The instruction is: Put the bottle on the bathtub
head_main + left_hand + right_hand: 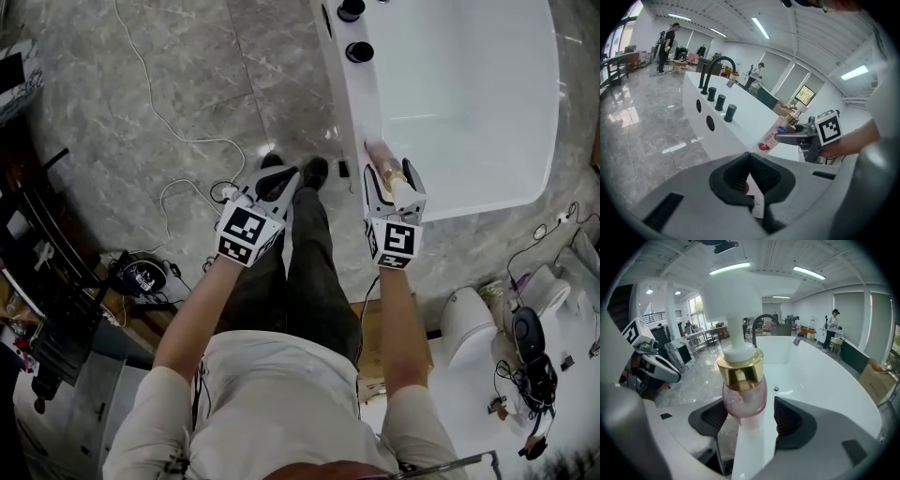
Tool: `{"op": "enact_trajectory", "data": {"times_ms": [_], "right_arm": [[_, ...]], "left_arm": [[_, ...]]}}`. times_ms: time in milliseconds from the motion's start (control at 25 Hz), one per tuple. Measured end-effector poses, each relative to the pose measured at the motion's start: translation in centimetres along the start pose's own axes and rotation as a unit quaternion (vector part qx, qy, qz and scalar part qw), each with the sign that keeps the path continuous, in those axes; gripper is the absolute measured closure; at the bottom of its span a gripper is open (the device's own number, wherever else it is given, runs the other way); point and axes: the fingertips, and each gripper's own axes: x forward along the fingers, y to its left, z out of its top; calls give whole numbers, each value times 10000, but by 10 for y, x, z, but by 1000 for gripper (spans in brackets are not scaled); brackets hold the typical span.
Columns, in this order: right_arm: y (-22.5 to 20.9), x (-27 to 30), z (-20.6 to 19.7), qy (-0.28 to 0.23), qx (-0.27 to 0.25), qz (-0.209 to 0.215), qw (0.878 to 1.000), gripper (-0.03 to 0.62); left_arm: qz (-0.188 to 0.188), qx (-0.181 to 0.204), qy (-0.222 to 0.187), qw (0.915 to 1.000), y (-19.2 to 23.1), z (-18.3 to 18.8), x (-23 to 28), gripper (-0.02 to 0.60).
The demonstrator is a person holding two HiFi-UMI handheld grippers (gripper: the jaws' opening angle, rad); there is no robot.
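Observation:
The bottle (382,153) is pink with a gold collar and a white pump. It leans over the near corner of the white bathtub (469,112), its base down at the rim. My right gripper (394,180) is shut on the bottle just below the collar. In the right gripper view the bottle (743,394) fills the space between the pads of the right gripper (749,412). The left gripper view shows the tilted bottle (768,138) held by the right gripper (782,137) over the bathtub rim (740,123). My left gripper (272,184) hangs over the floor to the left, shut and empty (749,157).
Black knobs (359,52) and a black faucet (717,63) stand on the tub's rim farther along. White cables (187,141) trail over the marble floor. A toilet (469,319) sits at the right, a cluttered desk (37,281) at the left. A person (668,42) stands far off.

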Motion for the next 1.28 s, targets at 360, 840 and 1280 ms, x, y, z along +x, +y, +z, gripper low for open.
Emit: {"op": "enact_trajectory", "data": {"times_ms": [360, 840, 1280], "right_arm": [[6, -55, 0, 110, 34, -211, 9997, 293], [35, -176, 50, -203, 456, -528, 9974, 295], [61, -283, 106, -730, 824, -875, 9901, 447]], "left_arm": [[-50, 171, -87, 9998, -19, 19, -39, 574], [-455, 703, -388, 9957, -100, 84, -121, 574], [-778, 1250, -511, 9878, -166, 118, -191, 574]]}}
